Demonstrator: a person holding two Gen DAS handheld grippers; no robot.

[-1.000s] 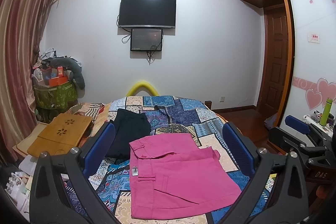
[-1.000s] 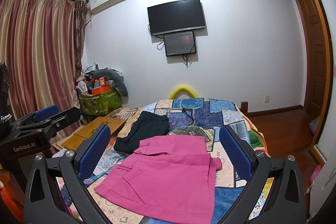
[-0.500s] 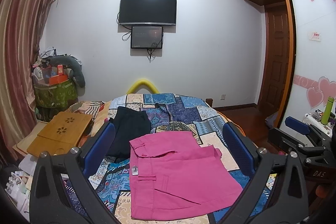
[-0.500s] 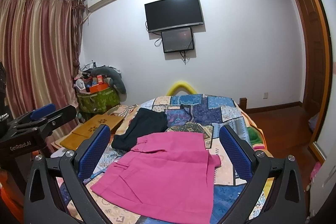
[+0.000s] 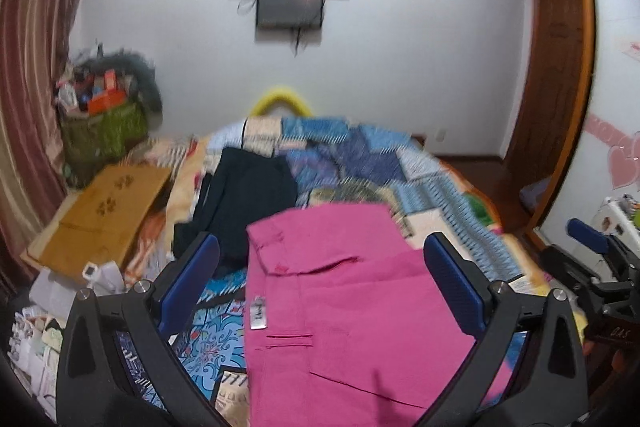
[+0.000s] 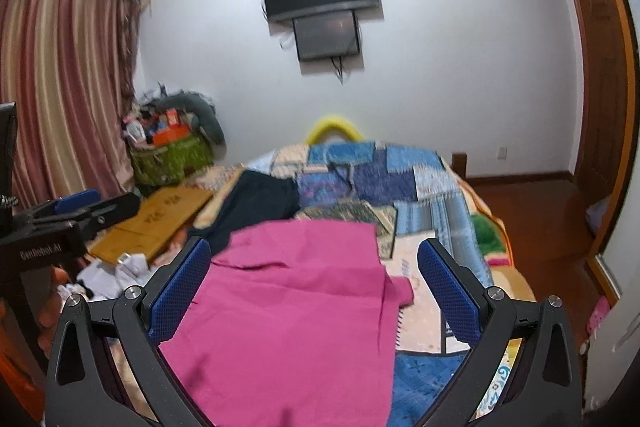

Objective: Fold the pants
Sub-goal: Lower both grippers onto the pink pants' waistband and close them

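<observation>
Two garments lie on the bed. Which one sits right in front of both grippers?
The pink pants, spread flat between the open fingers of both grippers. The dark garment lies farther back toward the left, beside the wooden board.

A patchwork-quilted bed carries pink pants beside a dark garment.

pants on bed (garment behind)

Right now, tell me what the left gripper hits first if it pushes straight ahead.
Most likely the pink pants: the open left gripper frames them on the quilt, with nothing between. Depth is blurred, so contact distance is unclear.
</observation>
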